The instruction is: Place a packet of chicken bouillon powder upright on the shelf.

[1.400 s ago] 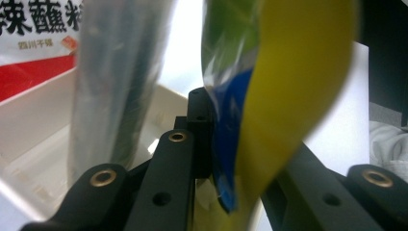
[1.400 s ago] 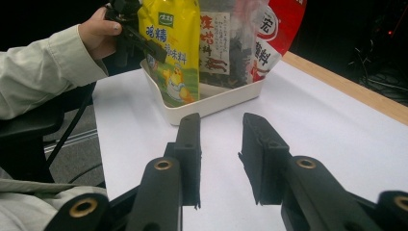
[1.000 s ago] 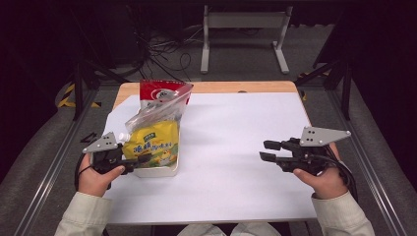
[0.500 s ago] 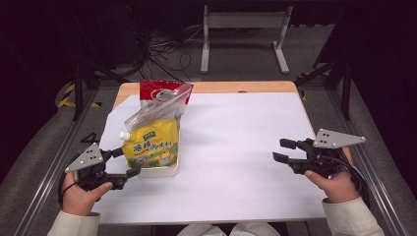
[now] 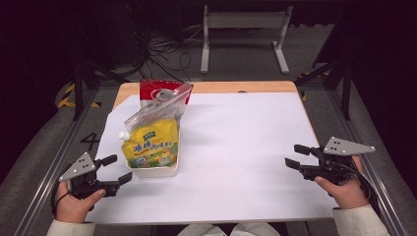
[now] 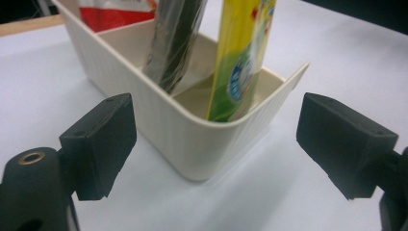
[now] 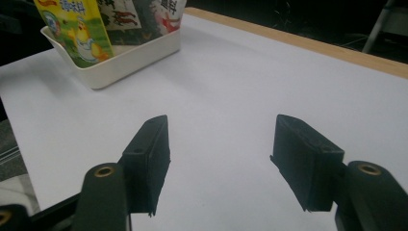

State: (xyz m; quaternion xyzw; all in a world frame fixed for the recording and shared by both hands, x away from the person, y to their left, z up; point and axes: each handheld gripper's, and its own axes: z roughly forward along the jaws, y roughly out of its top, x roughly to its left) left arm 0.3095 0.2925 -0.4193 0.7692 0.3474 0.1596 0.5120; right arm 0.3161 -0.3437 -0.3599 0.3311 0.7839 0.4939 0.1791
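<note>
Now both claws gape empty: left claw beside the tray, right claw clear.

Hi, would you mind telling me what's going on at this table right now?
A person sits at a white table with a two-jaw gripper in each hand. A cream bin near the left side holds upright pouches: a yellow pouch in front, a clear bag behind it and a red pouch at the back. The left gripper sits just beside the bin's near corner, the right gripper far off at the table's right edge. Both have just been opening and hold nothing.
</note>
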